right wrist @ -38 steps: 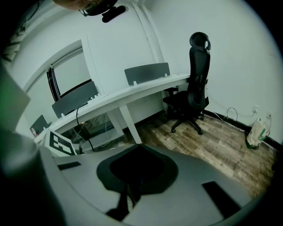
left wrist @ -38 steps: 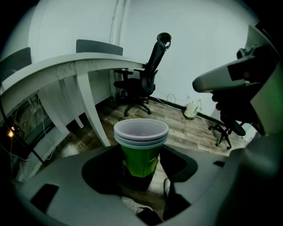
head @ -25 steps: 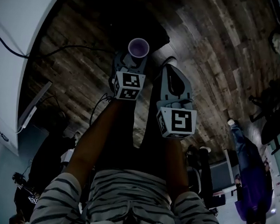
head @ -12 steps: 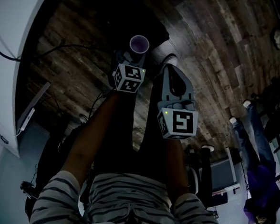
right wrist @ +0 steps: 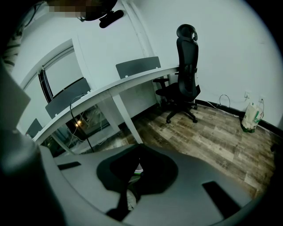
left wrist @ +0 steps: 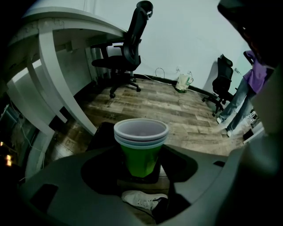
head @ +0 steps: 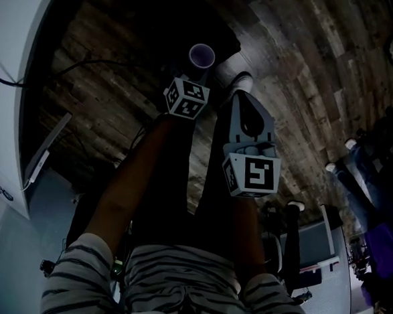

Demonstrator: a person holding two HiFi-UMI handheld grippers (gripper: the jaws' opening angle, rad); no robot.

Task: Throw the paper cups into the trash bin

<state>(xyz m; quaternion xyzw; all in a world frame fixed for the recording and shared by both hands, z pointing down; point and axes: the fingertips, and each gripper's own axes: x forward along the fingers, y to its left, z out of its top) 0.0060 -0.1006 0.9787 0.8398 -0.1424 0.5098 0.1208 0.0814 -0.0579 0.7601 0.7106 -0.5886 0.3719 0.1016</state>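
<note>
A stack of paper cups [left wrist: 141,152], green with white rims, stands upright between the jaws of my left gripper [left wrist: 141,170], which is shut on it. From the head view the cups' open mouth [head: 202,54] shows just beyond the left gripper [head: 198,69], over a black shape [head: 182,24] on the floor that may be the trash bin; its dark edge [left wrist: 101,134] shows behind the left jaw. My right gripper [head: 241,96] hangs beside the left one, a little nearer to me. Its jaws [right wrist: 138,152] meet with nothing between them.
A white shoe [left wrist: 142,198] is on the wooden floor under the grippers. A white curved desk [left wrist: 66,31] stands at the left with a black office chair [left wrist: 126,53] behind it. A second chair [left wrist: 221,84], a bag [left wrist: 183,81] and a person in purple [left wrist: 258,75] are at the far right.
The left gripper has carried the cups forward and slightly right, farther from my body. The right gripper has barely moved. The person at the right has walked on.
</note>
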